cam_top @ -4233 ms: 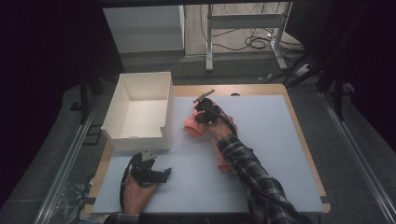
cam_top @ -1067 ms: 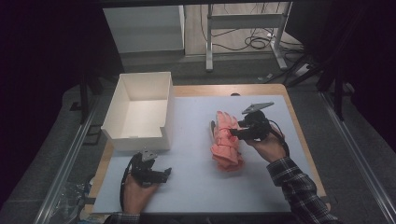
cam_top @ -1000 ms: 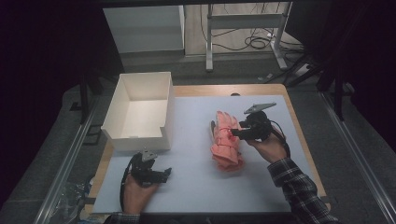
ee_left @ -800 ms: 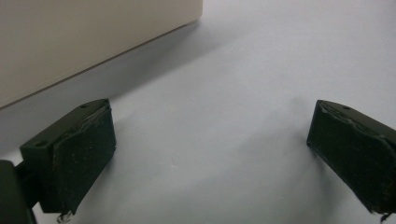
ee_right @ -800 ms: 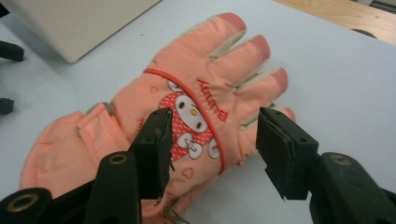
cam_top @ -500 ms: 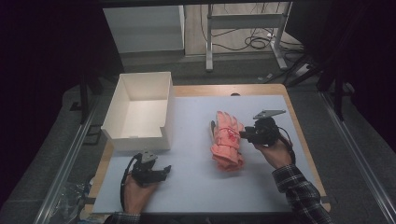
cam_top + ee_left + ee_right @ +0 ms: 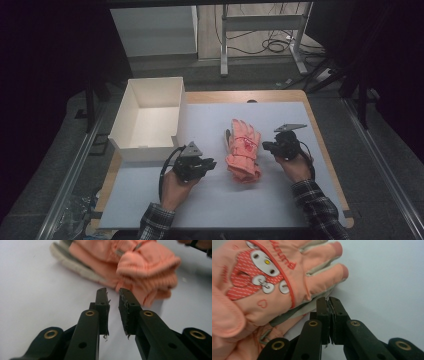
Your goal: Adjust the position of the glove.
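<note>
White covering spreads over the counter (image 7: pixel 210 200), and across it the biggest change is on the person's left: the left hand (image 7: pixel 172 187), which lay low near the front edge a second ago, has carried its gripper up and inward until it sits just beside the cuff end of the gloves. The open white box (image 7: pixel 150 112) at the counter's left rear is where it was, with nothing in it that I can make out from the high view.

The pink gloves (image 7: pixel 243 150) lie stacked in the middle of the counter, fingers pointing away from the person, cuffs nearest; they have not shifted over the last second. In the right gripper view the upper glove (image 7: pixel 267 277) shows a cartoon patch and grey palm trim.

The left gripper (image 7: pixel 113 296) has just been closing; its jaws now stand with a narrow gap, tips at the knitted cuff (image 7: pixel 147 272), nothing between them. The right gripper (image 7: pixel 329 302) has also just been closing, and its jaws now meet. A sliver of grey trim may be caught at their tips, but the angle leaves that unclear; I read it as empty.

Both tools now flank the pair, so I judge a two-sided pick-up toward the box is being set up, with no hold yet made.
</note>
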Motion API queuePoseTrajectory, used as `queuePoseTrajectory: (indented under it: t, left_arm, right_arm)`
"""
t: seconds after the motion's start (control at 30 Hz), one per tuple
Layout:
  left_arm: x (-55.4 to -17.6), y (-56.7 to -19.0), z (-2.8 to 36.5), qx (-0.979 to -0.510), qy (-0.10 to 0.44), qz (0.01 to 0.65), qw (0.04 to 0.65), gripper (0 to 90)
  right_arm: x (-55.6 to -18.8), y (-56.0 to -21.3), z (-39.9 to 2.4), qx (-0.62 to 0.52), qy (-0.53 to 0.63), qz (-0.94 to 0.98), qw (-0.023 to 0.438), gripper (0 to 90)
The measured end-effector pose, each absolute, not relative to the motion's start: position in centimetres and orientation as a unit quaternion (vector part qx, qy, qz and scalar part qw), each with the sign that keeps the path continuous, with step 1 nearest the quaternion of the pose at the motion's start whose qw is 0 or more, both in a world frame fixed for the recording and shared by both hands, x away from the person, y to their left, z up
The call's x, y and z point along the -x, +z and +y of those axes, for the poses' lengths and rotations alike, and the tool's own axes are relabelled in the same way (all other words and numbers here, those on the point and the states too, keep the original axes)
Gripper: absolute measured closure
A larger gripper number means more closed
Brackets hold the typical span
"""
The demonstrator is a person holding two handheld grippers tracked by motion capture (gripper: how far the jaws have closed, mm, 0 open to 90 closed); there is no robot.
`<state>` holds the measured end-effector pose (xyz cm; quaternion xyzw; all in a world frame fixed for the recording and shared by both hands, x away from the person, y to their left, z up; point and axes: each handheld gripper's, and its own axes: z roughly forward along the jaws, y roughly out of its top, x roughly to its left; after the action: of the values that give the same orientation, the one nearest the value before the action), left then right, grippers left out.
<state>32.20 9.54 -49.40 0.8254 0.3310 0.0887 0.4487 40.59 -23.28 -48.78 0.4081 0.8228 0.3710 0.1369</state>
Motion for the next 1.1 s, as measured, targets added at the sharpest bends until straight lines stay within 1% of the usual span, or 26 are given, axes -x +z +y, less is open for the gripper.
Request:
queuePoseTrajectory:
  t: [0.1,0.13,0.27,0.57,0.7,0.77,0.9,1.0,1.1]
  left_arm:
    - [-33.1,-49.3,8.4,-0.824,0.081,0.327,0.455,77.9]
    - [-33.7,-49.3,7.6,-0.824,0.072,0.325,0.458,77.9]
    - [-33.8,-49.2,7.0,-0.821,0.062,0.323,0.466,77.9]
    - [-33.4,-48.8,6.6,-0.821,0.049,0.312,0.475,76.8]
    - [-33.2,-48.8,6.1,-0.823,0.038,0.302,0.479,74.7]
    - [-33.2,-48.8,5.8,-0.827,0.045,0.301,0.473,73.5]
    - [-33.4,-49.0,6.6,-0.815,0.044,0.313,0.486,73.1]
    - [-33.8,-49.5,7.5,-0.812,0.047,0.331,0.479,73.3]
    - [-33.8,-49.9,7.5,-0.813,0.045,0.333,0.475,73.3]
  right_arm:
    - [-40.7,-49.4,-23.2,-0.412,0.371,0.822,0.131,85.3]
    - [-40.8,-49.8,-23.0,-0.414,0.373,0.821,0.125,84.0]
    - [-40.5,-50.3,-22.5,-0.409,0.379,0.822,0.114,82.9]
    - [-40.0,-49.4,-22.2,-0.405,0.399,0.815,0.113,81.7]
    - [-40.0,-49.2,-22.0,-0.403,0.406,0.813,0.109,79.5]
    - [-39.9,-49.1,-21.8,-0.401,0.400,0.816,0.114,78.1]
    - [-39.6,-49.1,-22.2,-0.404,0.397,0.816,0.118,75.6]
    - [-38.4,-48.9,-23.0,-0.400,0.394,0.818,0.123,74.3]
    - [-37.7,-49.0,-23.3,-0.398,0.388,0.822,0.123,73.9]
